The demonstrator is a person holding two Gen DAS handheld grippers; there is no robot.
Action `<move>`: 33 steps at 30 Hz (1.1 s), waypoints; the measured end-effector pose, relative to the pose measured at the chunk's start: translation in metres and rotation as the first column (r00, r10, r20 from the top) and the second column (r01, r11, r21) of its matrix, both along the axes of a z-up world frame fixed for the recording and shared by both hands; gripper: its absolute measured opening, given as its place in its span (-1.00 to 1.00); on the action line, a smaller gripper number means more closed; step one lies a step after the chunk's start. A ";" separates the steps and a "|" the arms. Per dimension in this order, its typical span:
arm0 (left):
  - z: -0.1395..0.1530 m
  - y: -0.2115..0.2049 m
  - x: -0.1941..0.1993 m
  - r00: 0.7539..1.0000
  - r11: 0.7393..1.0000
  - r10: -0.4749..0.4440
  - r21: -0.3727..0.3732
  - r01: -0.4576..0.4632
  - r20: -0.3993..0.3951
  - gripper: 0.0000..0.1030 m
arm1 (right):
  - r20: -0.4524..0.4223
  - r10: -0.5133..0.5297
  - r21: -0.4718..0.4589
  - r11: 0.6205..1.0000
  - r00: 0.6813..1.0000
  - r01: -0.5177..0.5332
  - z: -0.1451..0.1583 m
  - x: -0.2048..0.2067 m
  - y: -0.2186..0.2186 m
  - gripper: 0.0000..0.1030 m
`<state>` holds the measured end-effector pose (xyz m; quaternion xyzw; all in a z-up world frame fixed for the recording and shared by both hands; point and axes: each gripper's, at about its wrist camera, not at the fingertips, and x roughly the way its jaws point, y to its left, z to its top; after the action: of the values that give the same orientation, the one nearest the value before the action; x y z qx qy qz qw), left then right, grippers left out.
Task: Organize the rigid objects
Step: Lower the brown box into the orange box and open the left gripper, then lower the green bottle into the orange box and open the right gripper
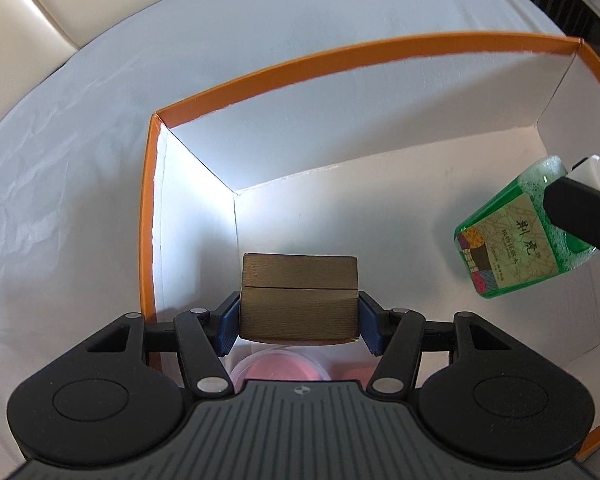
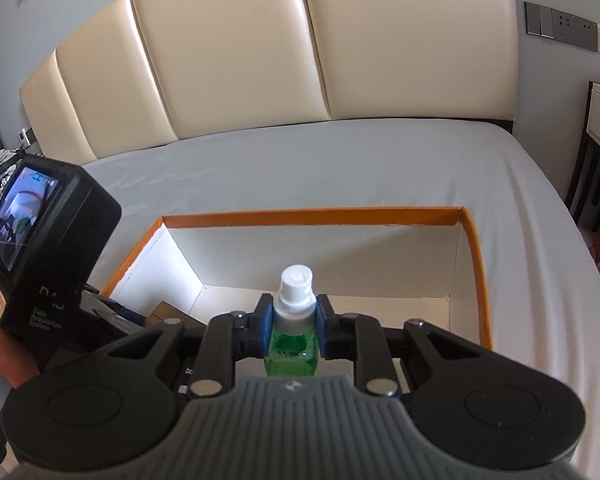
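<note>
Green bottle [image 1: 512, 236] — beige label, large Chinese characters (smaller print beneath too fine to read). Black camera unit [image 2: 48, 248] — "Data Acquisition System", faintly legible.

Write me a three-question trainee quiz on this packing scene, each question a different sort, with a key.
1. True or false: the left gripper holds the brown box over the orange-rimmed carton.
2. What grips the green bottle? A) left gripper B) right gripper C) nothing
3. Fill in: the bottle's cap is ____ in colour.

Key: 1 true; 2 B; 3 white.
</note>
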<state>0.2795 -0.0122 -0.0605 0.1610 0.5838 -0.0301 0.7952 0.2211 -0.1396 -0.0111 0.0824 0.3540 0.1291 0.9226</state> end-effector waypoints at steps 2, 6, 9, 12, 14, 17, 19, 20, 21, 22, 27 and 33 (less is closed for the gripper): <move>-0.001 -0.001 0.000 1.000 1.000 0.003 0.008 -0.003 0.003 0.40 | -0.005 0.001 0.004 1.000 1.000 -0.001 -0.001 0.000 0.001 -0.60; 0.005 0.004 -0.003 1.000 1.000 0.012 -0.008 -0.011 0.021 0.44 | -0.009 0.005 0.005 1.000 1.000 -0.005 -0.001 0.003 0.004 -0.60; 0.021 0.009 -0.004 0.998 0.997 0.032 -0.073 -0.028 0.059 0.36 | -0.017 0.009 0.008 1.000 1.000 -0.009 -0.003 0.007 0.004 -0.60; 0.042 0.025 -0.011 0.991 0.981 0.070 -0.188 -0.047 0.118 0.28 | -0.031 0.020 0.016 1.000 0.999 -0.020 -0.004 0.013 0.004 -0.60; 0.056 0.034 -0.015 0.982 0.969 0.103 -0.239 -0.062 0.160 0.26 | -0.036 0.031 0.020 0.999 0.999 -0.030 -0.005 0.020 0.007 -0.60; 0.071 0.049 -0.021 0.962 0.954 0.151 -0.290 -0.081 0.226 0.26 | -0.037 0.043 0.019 0.999 0.998 -0.042 -0.005 0.028 0.015 -0.60; 0.077 0.058 -0.024 0.949 0.947 0.177 -0.309 -0.091 0.263 0.26 | -0.039 0.046 0.012 0.999 0.998 -0.045 -0.006 0.034 0.022 -0.60; 0.078 0.063 -0.026 0.942 0.945 0.188 -0.312 -0.097 0.277 0.26 | -0.045 0.046 0.009 0.999 0.998 -0.046 -0.007 0.038 0.025 -0.60; 0.078 0.066 -0.027 0.938 0.945 0.199 -0.310 -0.107 0.284 0.26 | -0.051 0.048 0.009 0.999 0.998 -0.047 -0.009 0.041 0.028 -0.60; 0.077 0.069 -0.029 0.935 0.945 0.212 -0.305 -0.121 0.286 0.26 | -0.058 0.051 0.010 0.999 0.997 -0.050 -0.010 0.045 0.030 -0.60; 0.058 0.093 -0.029 0.937 0.917 0.256 -0.365 -0.159 0.237 -0.01 | -0.080 0.058 0.008 0.998 0.995 -0.058 -0.015 0.053 0.045 -0.60; 0.047 0.108 -0.036 0.935 0.878 0.288 -0.447 -0.171 0.209 -0.14 | -0.112 0.065 0.017 0.998 0.992 -0.064 -0.017 0.058 0.055 -0.60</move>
<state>0.2431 0.0954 -0.0137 -0.0831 0.4648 -0.0381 0.8807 0.2787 -0.0851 -0.0281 0.0844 0.4070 0.1564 0.8960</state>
